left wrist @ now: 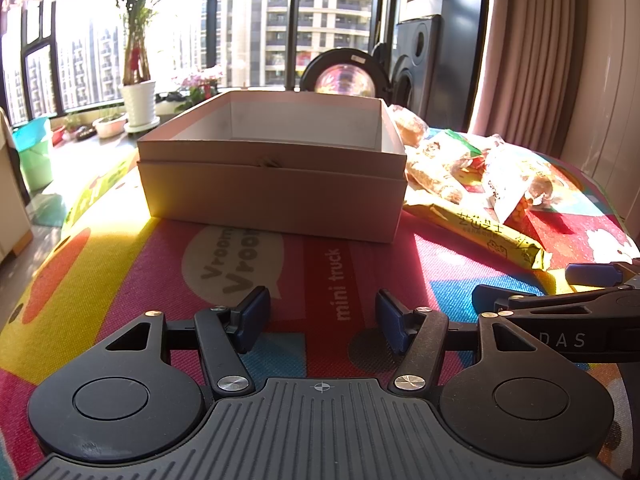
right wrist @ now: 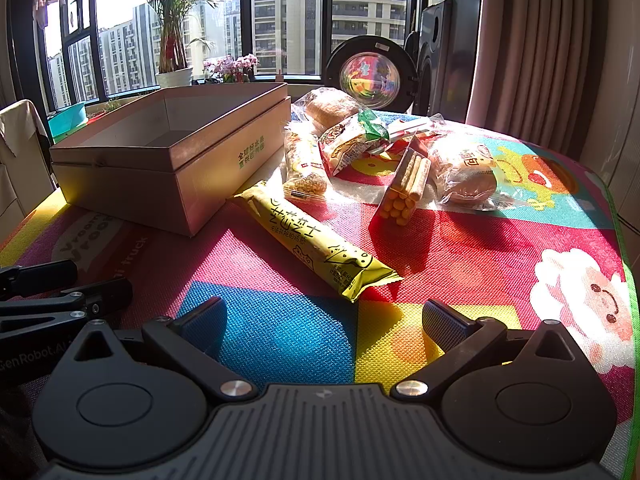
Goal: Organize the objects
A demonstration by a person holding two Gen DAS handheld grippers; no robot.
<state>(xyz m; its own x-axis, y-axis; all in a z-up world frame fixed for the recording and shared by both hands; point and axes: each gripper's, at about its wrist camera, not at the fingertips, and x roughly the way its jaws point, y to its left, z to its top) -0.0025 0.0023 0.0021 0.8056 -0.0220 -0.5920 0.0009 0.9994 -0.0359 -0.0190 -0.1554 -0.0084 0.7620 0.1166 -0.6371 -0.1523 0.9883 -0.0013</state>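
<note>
An open beige cardboard box (left wrist: 272,196) (right wrist: 160,176) stands on the colourful mat, its inside bare as far as I see. To its right lie several snack packs: a long yellow pack (right wrist: 316,240) (left wrist: 480,228), a clear pack of yellow sticks (right wrist: 404,188), a corn-puff pack (right wrist: 304,168), wrapped buns (right wrist: 464,172) (right wrist: 330,108) and a red-and-green bag (right wrist: 352,140). My left gripper (left wrist: 320,320) is open, low over the mat in front of the box. My right gripper (right wrist: 322,320) is open just short of the yellow pack's near end. Both hold nothing.
The printed mat (right wrist: 480,264) covers a table whose right edge (right wrist: 624,264) curves close by. The right gripper shows in the left wrist view (left wrist: 532,284); the left gripper shows at the left of the right wrist view (right wrist: 72,284). Behind stand windows, potted plants (left wrist: 138,96), a washing machine (right wrist: 372,72) and a curtain (right wrist: 532,40).
</note>
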